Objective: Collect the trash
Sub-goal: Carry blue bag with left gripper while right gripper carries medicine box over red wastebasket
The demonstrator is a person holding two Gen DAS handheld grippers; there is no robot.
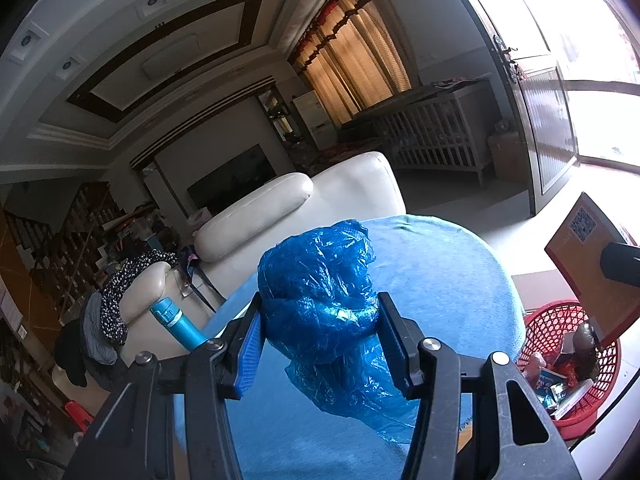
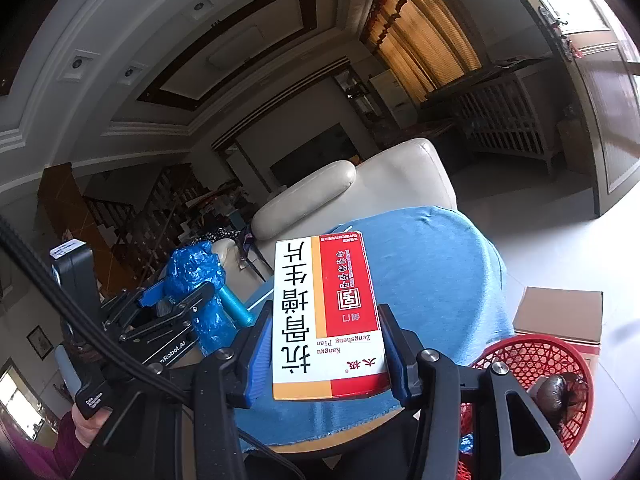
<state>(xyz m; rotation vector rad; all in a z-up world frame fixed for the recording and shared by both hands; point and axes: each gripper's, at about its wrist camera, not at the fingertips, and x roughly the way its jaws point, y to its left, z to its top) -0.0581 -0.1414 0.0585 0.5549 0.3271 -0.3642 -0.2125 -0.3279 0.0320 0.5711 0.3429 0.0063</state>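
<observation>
Living-room setting, catalogued outward from the round table point(image 1: 452, 280) under its blue cloth, which serves as the landmark.

Item 1: my left gripper point(image 1: 320, 344), raised above the near part of the table. Its jaws are clamped at a middling width on a crumpled blue plastic bag point(image 1: 320, 292); the blue pad point(image 1: 250, 350) presses one side and the black one the other, and a loose tail of bag hangs below the pads. From the right wrist view this same gripper point(image 2: 182, 300) sits to the left of the table, bag bulging above it.

Item 2: my right gripper point(image 2: 326, 348), also above the table's near edge. It pinches a flat medicine box point(image 2: 328, 316), white, red and orange with large Chinese print, by its two long edges. The box tilts upward, away from the camera.

Item 3: red mesh basket point(image 2: 536, 364), just beside the table on its right and lower. It holds a dark rounded lump and some printed packaging.

Item 4: cardboard box point(image 2: 560, 316), just behind the basket.

Item 5: teal bottle point(image 1: 180, 326), left of the table, lying tilted against a cream sofa point(image 1: 280, 212).

Item 6: white crib point(image 1: 432, 136), well beyond the table, near orange-lit curtains point(image 1: 356, 52).
</observation>
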